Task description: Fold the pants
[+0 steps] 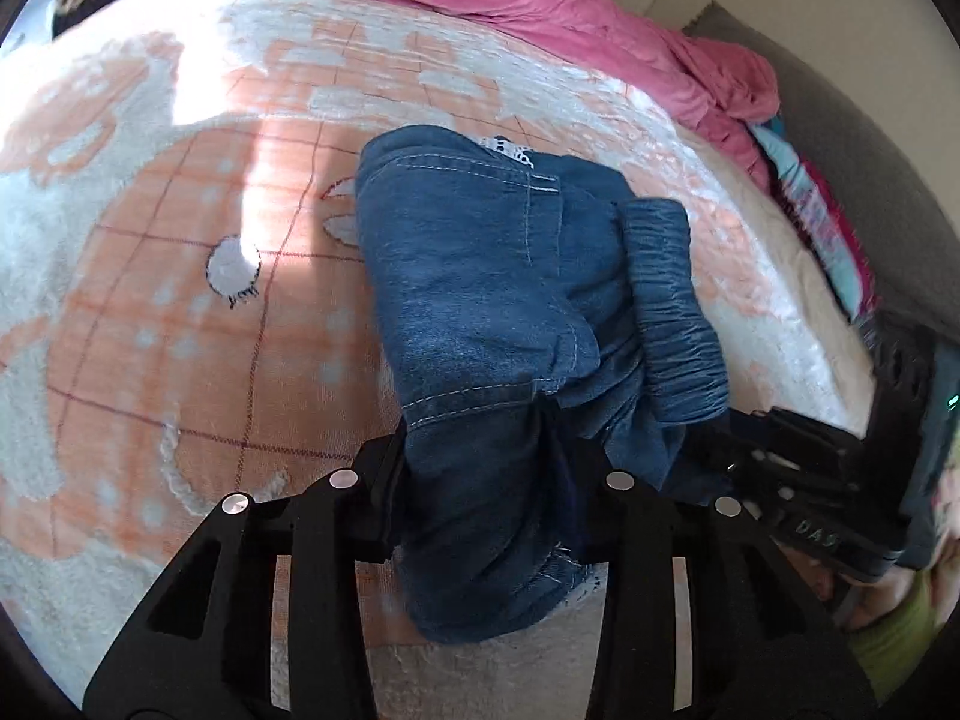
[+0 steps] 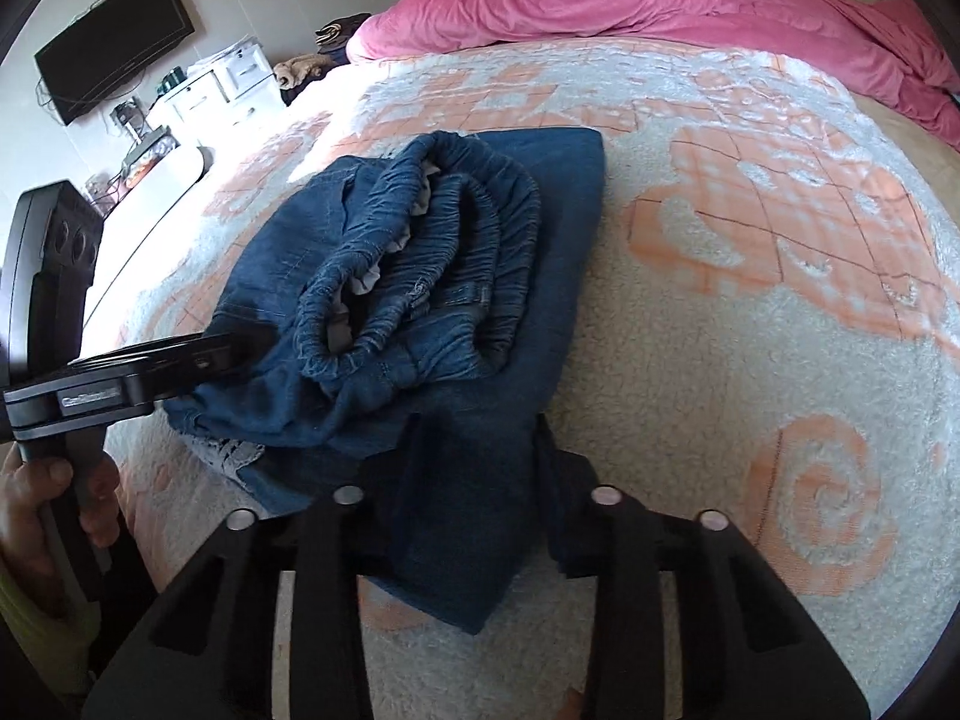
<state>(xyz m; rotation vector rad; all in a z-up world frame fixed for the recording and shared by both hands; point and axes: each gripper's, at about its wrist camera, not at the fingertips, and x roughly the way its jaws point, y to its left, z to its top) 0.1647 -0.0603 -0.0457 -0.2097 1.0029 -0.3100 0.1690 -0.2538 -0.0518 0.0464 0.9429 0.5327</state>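
Blue denim pants [image 1: 480,276] lie bunched in a rough fold on the peach-and-white bedspread [image 1: 180,240]. Their elastic waistband [image 2: 432,228] is heaped on top. My left gripper [image 1: 489,456] is shut on a gathered edge of the denim near the hem. My right gripper [image 2: 480,450] is shut on the near fold of the pants [image 2: 558,228]. In the right wrist view the left gripper [image 2: 240,351] reaches in from the left, with its tips buried in the cloth and a hand [image 2: 36,480] on its handle. The right gripper [image 1: 720,450] shows beside the waistband in the left wrist view.
A pink duvet [image 2: 660,6] is piled along the far side of the bed. Colourful folded cloth [image 1: 822,210] lies at the bed's right edge by a dark grey panel [image 1: 870,120]. A wall television [image 2: 114,42] and a white dresser [image 2: 210,84] stand beyond the left side.
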